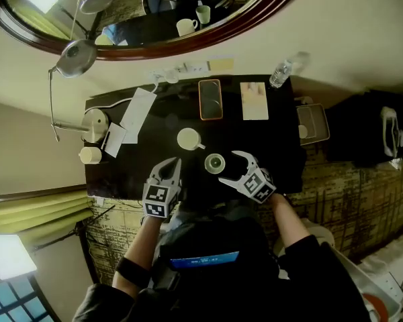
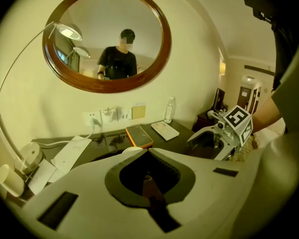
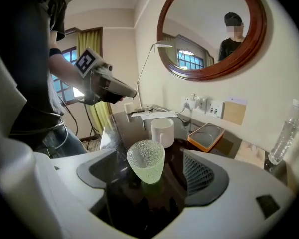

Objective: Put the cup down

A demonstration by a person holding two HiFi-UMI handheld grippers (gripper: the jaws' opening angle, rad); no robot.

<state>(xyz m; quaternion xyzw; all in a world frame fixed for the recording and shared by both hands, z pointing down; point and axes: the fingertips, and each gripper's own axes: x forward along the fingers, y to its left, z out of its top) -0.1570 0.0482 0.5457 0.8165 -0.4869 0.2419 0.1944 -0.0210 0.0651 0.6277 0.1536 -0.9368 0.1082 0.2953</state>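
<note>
Two grippers, one dark table (image 1: pixel 269 146)
Right gripper (image 1: pixel 230 168) gapes around the glass cup (image 3: pixel 146 161); left gripper (image 1: pixel 170 165) is clenched, empty; mug (image 3: pixel 162 132) just beyond.

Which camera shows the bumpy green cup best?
The right gripper view: the cup sits close up in the middle, bumps clear, upright on the dark table. The head view shows the cup small, from above. The left gripper view does not show it.
</note>
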